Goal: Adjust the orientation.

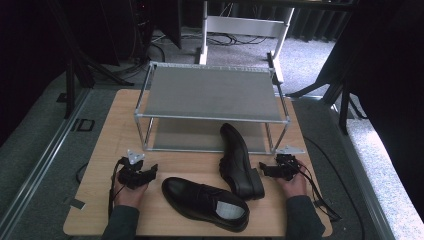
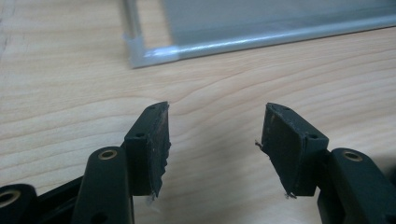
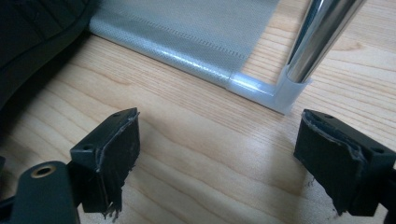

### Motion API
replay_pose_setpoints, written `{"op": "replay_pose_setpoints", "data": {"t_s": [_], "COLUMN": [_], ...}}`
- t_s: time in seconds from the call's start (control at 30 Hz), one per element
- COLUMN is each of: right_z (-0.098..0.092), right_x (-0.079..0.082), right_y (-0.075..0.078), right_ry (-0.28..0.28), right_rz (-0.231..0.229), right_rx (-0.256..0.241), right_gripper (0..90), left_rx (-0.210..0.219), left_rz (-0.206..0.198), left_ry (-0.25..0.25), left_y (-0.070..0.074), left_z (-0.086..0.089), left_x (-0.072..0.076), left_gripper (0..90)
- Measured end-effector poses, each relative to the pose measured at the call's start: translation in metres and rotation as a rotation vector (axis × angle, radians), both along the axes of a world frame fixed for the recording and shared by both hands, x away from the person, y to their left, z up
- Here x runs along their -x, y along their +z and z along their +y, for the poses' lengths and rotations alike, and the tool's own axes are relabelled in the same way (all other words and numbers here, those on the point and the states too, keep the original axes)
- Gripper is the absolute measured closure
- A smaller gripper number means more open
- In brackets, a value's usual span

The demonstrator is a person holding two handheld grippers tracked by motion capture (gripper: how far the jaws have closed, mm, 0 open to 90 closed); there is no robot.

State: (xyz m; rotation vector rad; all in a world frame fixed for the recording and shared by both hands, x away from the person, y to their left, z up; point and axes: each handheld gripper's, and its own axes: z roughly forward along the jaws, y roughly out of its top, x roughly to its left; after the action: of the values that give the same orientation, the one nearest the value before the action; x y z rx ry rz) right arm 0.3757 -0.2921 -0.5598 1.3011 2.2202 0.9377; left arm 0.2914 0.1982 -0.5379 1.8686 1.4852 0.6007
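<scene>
Two black shoes are on the wooden table, in front of a low metal rack. The first shoe lies near the front edge of the table, between the two hands, with its toe pointing to the left and its opening with a pale insole turned to the right. The second shoe stands just beside it on the right. Its toe points away from the person and reaches under the top shelf of the rack, over the edge of the lower shelf, and its heel is close to the heel part of the first shoe. From the high view I cannot tell if the two shoes touch.

The left gripper rests on the table to the left of the first shoe, near its toe but apart from it. In the left gripper view the jaws are spread, with only bare wood between them, and a front corner of the rack is farther ahead.

The right gripper rests on the table just to the right of the second shoe's heel. In the right gripper view its jaws are spread wide and hold nothing; the dark side of the shoe is at the left edge, and a shiny rack leg stands ahead in its corner piece.
</scene>
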Motion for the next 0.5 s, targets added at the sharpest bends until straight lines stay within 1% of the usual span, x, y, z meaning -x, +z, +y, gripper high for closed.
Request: {"op": "replay_pose_setpoints", "data": {"t_s": [0.07, 0.1, 0.13, 0.17, 0.3, 0.33, 0.37, 0.4, 0.43, 0.5], "right_z": [0.0, 0.0, 0.0, 0.0, -0.001, -0.001, -0.001, -0.002, -0.002, -0.002], "right_x": [0.0, 0.001, 0.001, 0.001, 0.004, 0.004, 0.004, 0.004, 0.004, 0.004], "right_y": [0.0, 0.0, 0.0, 0.0, 0.0, 0.0, 0.0, 0.0, 0.0, 0.0], "right_ry": [-0.003, -0.006, -0.006, -0.007, 0.006, 0.006, 0.007, 0.011, 0.012, 0.014], "right_rz": [0.0, 0.0, 0.0, 0.0, 0.001, 0.001, 0.001, 0.001, 0.001, 0.001], "right_rx": [0.0, 0.0, 0.0, -0.001, -0.001, -0.001, -0.001, -0.001, -0.001, -0.001], "right_gripper": [13.6, 13.6, 13.6, 13.6, 13.4, 13.4, 13.4, 13.4, 13.4, 13.4], "left_rx": [-0.001, -0.009, -0.009, -0.01, -0.006, -0.006, -0.005, -0.007, -0.01, 0.003], "left_rz": [-0.006, -0.009, -0.009, -0.013, -0.012, -0.012, -0.013, -0.011, -0.01, -0.011], "left_ry": [-0.012, -0.017, -0.017, -0.022, -0.053, -0.053, -0.078, -0.091, -0.094, -0.1], "left_y": [0.003, 0.005, 0.005, 0.007, 0.012, 0.012, 0.014, 0.014, 0.015, 0.016], "left_z": [-0.002, -0.002, -0.002, -0.003, -0.005, -0.005, -0.007, -0.008, -0.009, -0.01], "left_x": [0.006, 0.01, 0.01, 0.017, 0.034, 0.034, 0.044, 0.047, 0.05, 0.056], "left_gripper": [42.5, 42.6, 42.8, 42.8, 44.1, 44.6, 44.6, 46.5, 46.7, 47.0]}}
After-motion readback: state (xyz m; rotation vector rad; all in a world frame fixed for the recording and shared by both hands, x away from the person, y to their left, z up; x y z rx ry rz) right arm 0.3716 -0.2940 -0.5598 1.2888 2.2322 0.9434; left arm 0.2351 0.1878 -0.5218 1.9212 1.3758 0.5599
